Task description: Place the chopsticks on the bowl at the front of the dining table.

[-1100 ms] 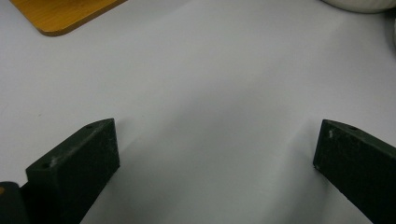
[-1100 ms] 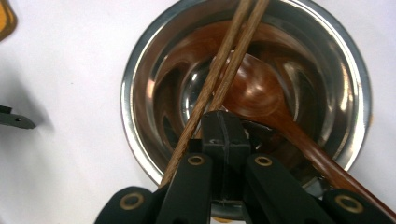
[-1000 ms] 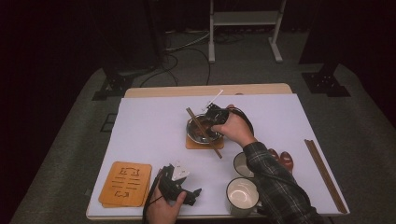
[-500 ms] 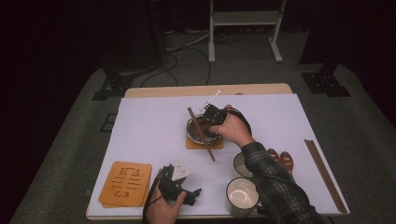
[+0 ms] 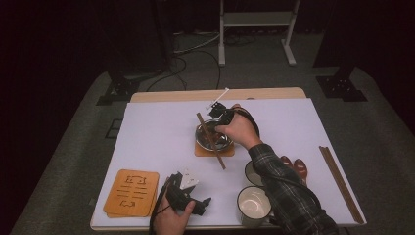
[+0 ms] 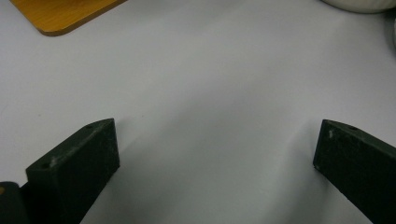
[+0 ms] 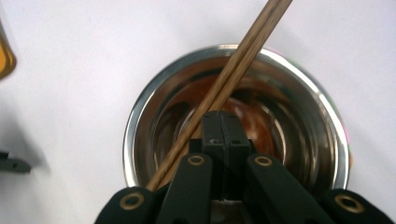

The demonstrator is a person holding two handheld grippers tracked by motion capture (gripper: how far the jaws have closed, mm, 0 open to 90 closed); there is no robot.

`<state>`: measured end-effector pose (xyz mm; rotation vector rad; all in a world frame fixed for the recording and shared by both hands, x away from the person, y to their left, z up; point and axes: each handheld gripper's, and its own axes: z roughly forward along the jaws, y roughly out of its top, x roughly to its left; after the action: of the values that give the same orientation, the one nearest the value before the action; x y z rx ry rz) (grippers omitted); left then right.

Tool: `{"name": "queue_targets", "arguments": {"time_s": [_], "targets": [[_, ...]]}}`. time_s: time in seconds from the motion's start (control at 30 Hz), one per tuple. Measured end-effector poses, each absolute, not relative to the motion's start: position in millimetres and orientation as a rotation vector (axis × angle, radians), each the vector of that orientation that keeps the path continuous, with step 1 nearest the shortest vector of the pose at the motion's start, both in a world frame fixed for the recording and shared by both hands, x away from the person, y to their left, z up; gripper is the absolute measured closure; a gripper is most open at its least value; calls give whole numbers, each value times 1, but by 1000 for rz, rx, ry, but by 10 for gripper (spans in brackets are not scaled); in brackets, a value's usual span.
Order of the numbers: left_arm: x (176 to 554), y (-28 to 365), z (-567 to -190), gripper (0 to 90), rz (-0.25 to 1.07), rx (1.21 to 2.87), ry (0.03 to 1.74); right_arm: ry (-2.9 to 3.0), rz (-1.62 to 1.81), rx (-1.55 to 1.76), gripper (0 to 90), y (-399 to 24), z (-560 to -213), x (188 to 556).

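Near the tabletop's (image 5: 147,132) front edge, the left gripper (image 5: 188,198) rests as before, fingers spread wide on nothing. Farther off, the right gripper (image 7: 222,122), fingers pinched together, grips the chopsticks (image 5: 211,140); since a moment ago they have swung across the steel bowl (image 7: 299,98) on its mat (image 5: 214,151), so I judge the stirring continues.

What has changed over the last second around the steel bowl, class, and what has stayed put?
The chopsticks swung slightly across the steel bowl, their near end shifting left. The right hand-held gripper remains shut above the bowl. The left hand-held gripper rests open; the mugs and wooden coasters are unmoved.
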<state>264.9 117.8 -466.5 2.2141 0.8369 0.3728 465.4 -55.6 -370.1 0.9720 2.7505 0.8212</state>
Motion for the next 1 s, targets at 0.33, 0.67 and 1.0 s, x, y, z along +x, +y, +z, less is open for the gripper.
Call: {"name": "queue_targets", "arguments": {"time_s": [0.33, 0.67, 1.0], "targets": [[265, 118, -466, 0, 371, 2216, 837, 2730, 851, 982, 899, -35, -367, 480], [265, 118, -466, 0, 370, 2215, 837, 2708, 866, 1001, 899, -13, -371, 500], [265, 118, -466, 0, 371, 2214, 837, 2693, 855, 1027, 899, -5, -378, 513]]}}
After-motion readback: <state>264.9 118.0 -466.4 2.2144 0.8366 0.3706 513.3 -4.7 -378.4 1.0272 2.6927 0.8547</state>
